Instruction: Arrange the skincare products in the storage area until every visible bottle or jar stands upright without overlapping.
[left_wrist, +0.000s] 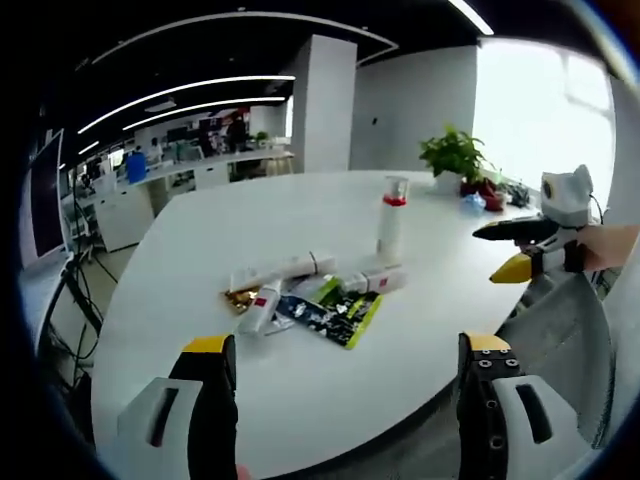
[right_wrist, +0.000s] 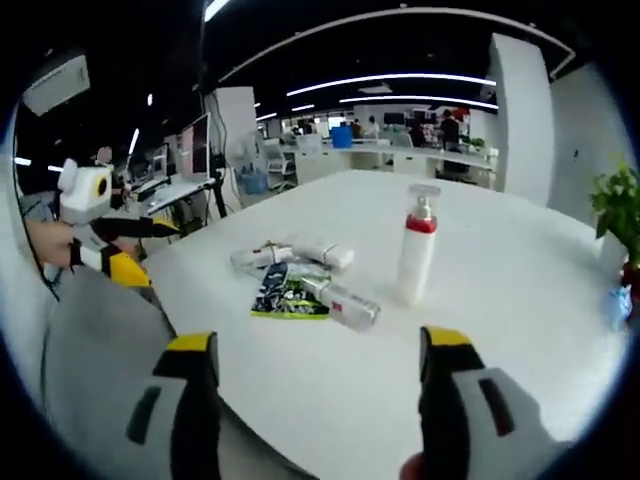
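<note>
Both the left gripper (left_wrist: 345, 370) and right gripper (right_wrist: 317, 365) hovered open; best to grasp one toppled clear tube (right_wrist: 342, 303) mid-body, clear of the upright white red-collared pump bottle (right_wrist: 417, 247).

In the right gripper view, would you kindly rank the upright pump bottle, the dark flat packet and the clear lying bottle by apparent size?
1. Upright pump bottle, tallest.
2. Dark flat packet.
3. Clear lying bottle.
The last two look close; the packet partly hides under other items, so that order is unsure.

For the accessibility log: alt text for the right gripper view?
One pump bottle stands upright on a white table, beside a heap of tubes and a sachet lying flat. The right gripper, jaws open and empty, is short of them; the left gripper shows at left.
</note>
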